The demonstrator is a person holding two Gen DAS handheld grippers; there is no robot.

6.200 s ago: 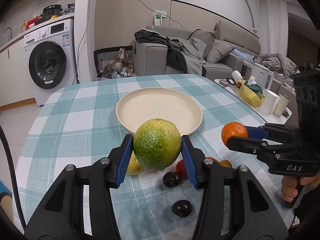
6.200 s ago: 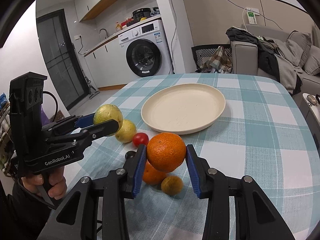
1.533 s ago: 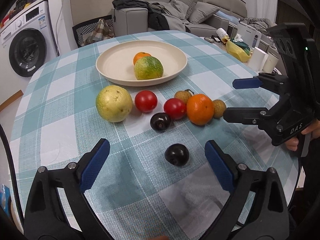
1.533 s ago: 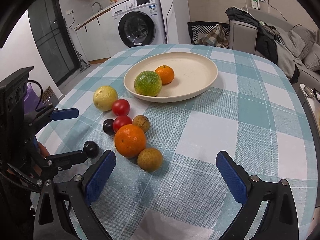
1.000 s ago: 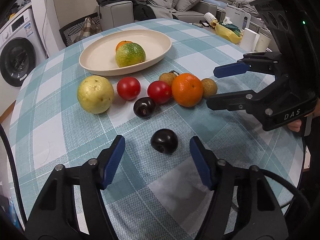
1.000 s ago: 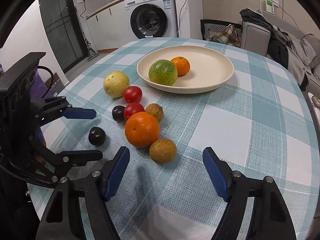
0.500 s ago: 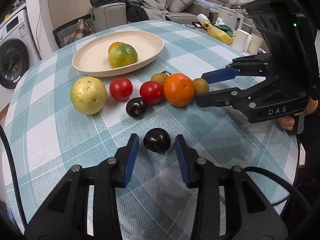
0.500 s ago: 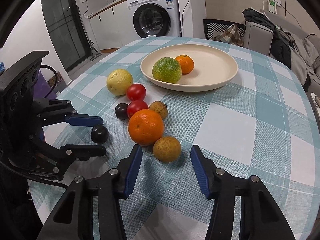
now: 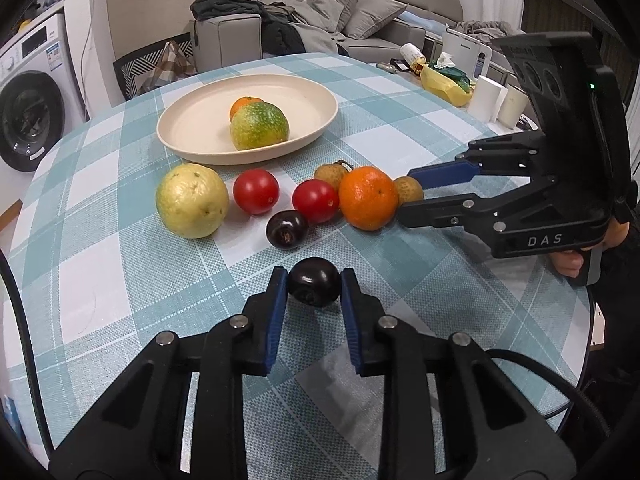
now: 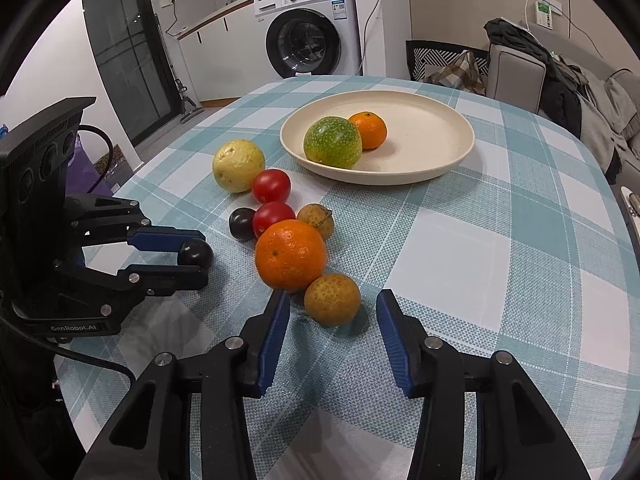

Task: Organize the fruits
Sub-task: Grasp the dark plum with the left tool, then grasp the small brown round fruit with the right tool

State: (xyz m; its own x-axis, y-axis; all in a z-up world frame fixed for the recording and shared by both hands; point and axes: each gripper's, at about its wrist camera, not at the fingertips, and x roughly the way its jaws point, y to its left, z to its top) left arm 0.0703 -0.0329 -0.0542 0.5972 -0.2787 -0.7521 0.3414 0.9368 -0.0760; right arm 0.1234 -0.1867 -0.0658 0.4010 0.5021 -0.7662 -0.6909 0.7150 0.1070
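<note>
Left wrist view: the left gripper (image 9: 314, 282) has just closed on the dark plum (image 9: 314, 281), pads pressing both sides, on the worktop (image 9: 440, 152) at 6 o'clock from the plate (image 9: 320, 108).

Right wrist view: the right gripper (image 10: 332, 312) has been narrowing; the brown fruit (image 10: 332, 299) lies between its pads, untouched.

A small dark plum (image 9: 314, 283) sits on the table, squeezed between the blue pads of the left gripper (image 9: 314, 286). A brown speckled fruit (image 10: 332, 299) lies between the pads of the right gripper (image 10: 333, 308), touching neither. A big orange (image 10: 291, 255) sits just past it, touching it.
</note>
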